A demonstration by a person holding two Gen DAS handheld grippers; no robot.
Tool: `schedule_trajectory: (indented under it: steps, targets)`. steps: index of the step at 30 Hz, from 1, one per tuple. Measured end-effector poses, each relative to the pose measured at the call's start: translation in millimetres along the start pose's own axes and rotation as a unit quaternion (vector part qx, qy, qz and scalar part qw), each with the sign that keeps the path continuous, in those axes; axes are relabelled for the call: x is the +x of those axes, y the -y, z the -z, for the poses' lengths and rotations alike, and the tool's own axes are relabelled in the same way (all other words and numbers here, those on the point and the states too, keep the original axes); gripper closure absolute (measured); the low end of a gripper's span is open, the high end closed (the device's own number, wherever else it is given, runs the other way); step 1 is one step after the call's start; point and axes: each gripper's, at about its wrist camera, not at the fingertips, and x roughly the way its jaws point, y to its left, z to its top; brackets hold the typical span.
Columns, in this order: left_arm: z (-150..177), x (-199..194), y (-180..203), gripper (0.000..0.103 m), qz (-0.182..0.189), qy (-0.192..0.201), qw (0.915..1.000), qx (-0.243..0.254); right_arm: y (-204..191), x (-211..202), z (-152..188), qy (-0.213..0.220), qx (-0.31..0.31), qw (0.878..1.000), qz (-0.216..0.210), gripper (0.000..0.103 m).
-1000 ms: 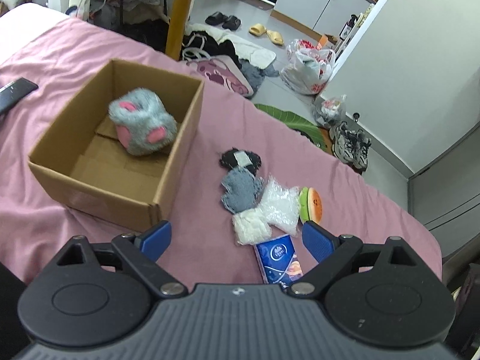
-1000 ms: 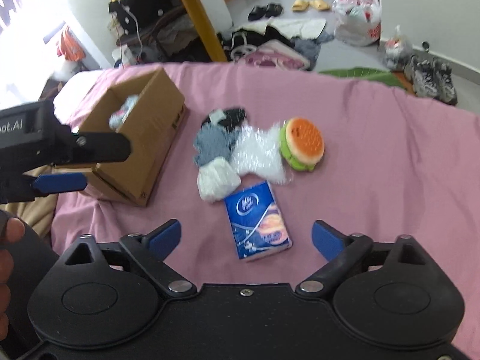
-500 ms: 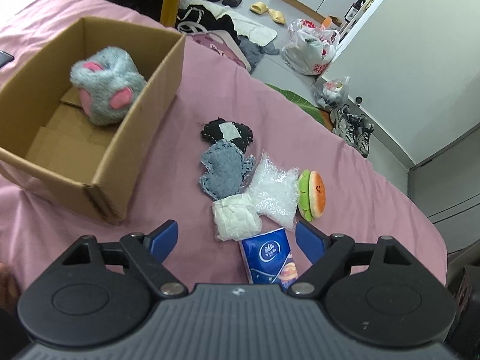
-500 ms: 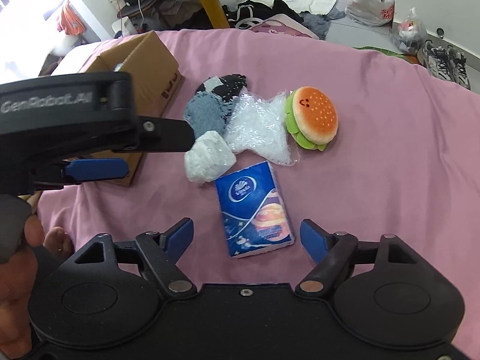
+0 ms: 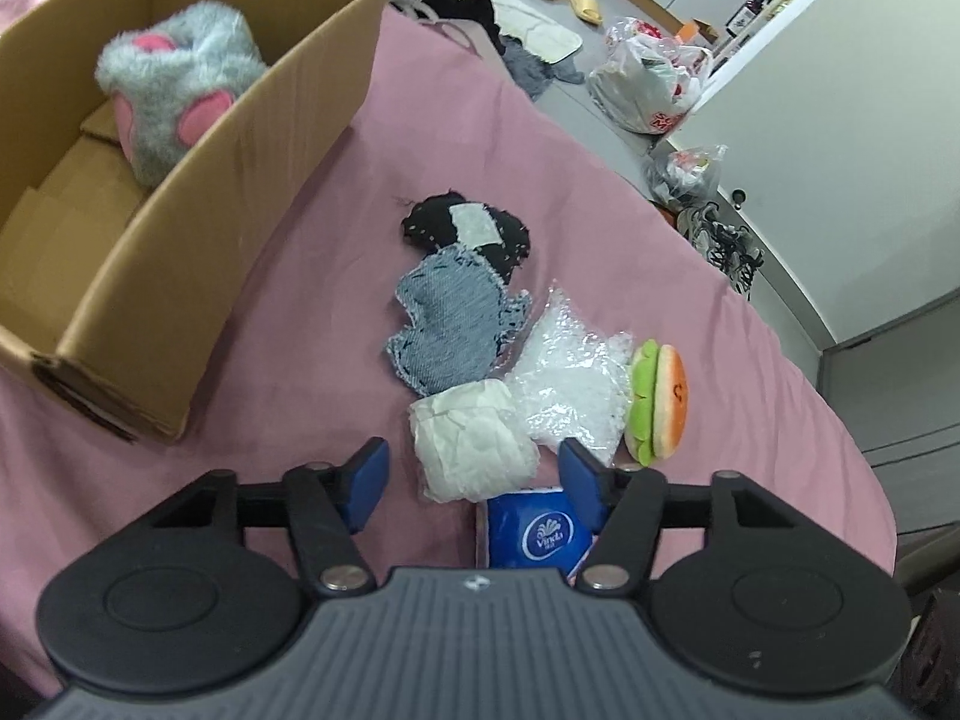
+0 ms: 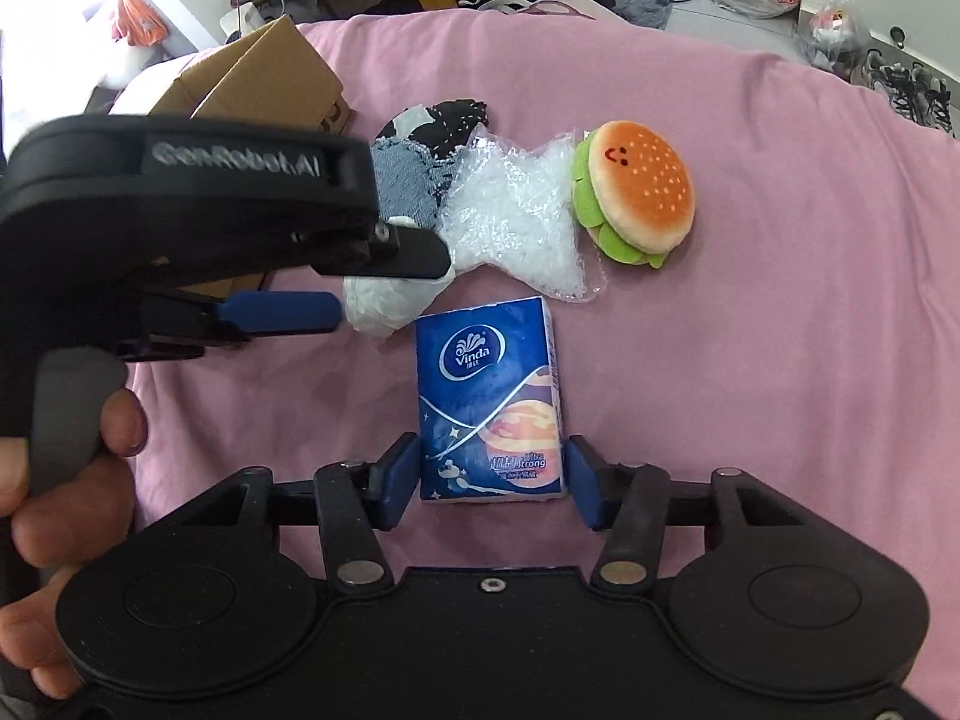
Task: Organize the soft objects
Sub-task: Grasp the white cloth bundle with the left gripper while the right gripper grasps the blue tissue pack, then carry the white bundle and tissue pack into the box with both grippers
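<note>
1. Blue tissue pack [image 6: 489, 402] lying flat on the pink sheet [image 6: 780, 300], the marker for every place below.
2. Right gripper [image 6: 491, 480] down at the near end of the tissue pack, one blue finger on each side of it. Fingers very close to the pack's sides. Cannot tell if squeezing or only beside it.
3. Left gripper [image 5: 474, 474] up and to the left of the tissue pack, fingers wide open, holding nothing. Held at the handle by a hand [image 6: 60, 480].
4. White paper wad [image 5: 474, 450] just past the far left corner of the tissue pack, touching or almost touching it. Seen between the open left fingers in the left wrist view.
5. Clear crinkly bag [image 5: 570, 390] just past the far end of the tissue pack, right next to the white wad.
6. Little burger toy [image 6: 636, 192] past the tissue pack and to its right, leaning on the edge of the clear bag. Small smiley face on the bun.
7. Blue-grey cloth [image 5: 450, 324] farther off than the white wad, touching it and the clear bag.
8. Black cloth [image 5: 510, 234] with a white patch, farther still from the tissue pack, partly under the blue-grey cloth.
9. Cardboard box [image 5: 240, 180] well to the left of the tissue pack, top open.
10. Fluffy grey and pink toy [image 5: 174, 96] inside the box, far from the tissue pack.
</note>
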Motion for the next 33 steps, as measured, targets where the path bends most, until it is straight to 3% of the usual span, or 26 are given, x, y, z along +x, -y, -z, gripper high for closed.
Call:
schedule_trajectory:
  steps: [3, 13, 24, 33]
  targets:
    - [-0.9, 4.2, -2.9, 0.06, 0.006, -0.003, 0.9999, -0.013, 1.3, -2.9, 0.4, 0.002, 0.003, 1.0, 0.002, 0.053]
    - [-0.6, -21.7, -1.3, 0.061, 0.017, 0.017, 0.9996, -0.012, 2.6, -19.1, 0.0, 0.03, 0.012, 0.999, 0.0, 0.054]
    - [-6.4, -80.5, -2.1, 0.061, 0.043, 0.054, 0.9975, 0.012, 0.6, -46.2, -2.2, 0.089, 0.036, 0.995, -0.024, 0.054]
    - [-13.6, -117.6, -18.7, 0.061, 0.037, 0.081, 0.9959, 0.017, -6.3, -57.9, -4.6, 0.117, 0.048, 0.991, -0.037, 0.054]
